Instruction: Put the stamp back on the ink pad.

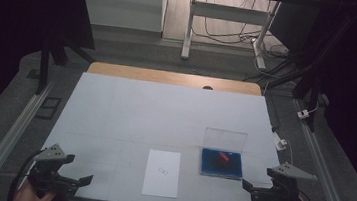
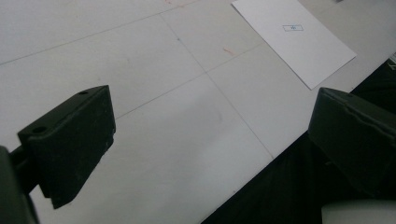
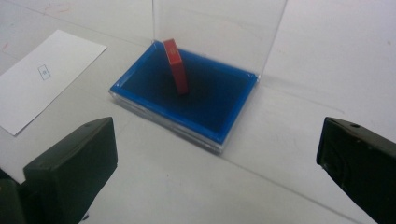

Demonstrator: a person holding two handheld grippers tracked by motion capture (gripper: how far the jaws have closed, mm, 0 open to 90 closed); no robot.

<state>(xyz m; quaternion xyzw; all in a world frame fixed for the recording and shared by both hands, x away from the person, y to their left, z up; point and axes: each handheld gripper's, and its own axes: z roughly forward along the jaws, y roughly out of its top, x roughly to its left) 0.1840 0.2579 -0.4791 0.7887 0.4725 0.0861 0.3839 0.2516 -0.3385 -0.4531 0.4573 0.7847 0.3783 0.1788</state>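
Note:
A shallow blue-lined box with a clear lid standing upright behind it rests right of the table's middle front. A small red block stands tilted inside it. A white sheet of paper with a small printed rectangle lies flat to the box's left. My right gripper is open near the front right corner, a short way back from the box, nothing between its jaws. My left gripper is open over the front left edge, also holding nothing.
The white table top has a wooden strip along its far edge. Metal rails run along both sides. A desk frame with cables stands on the floor beyond the table.

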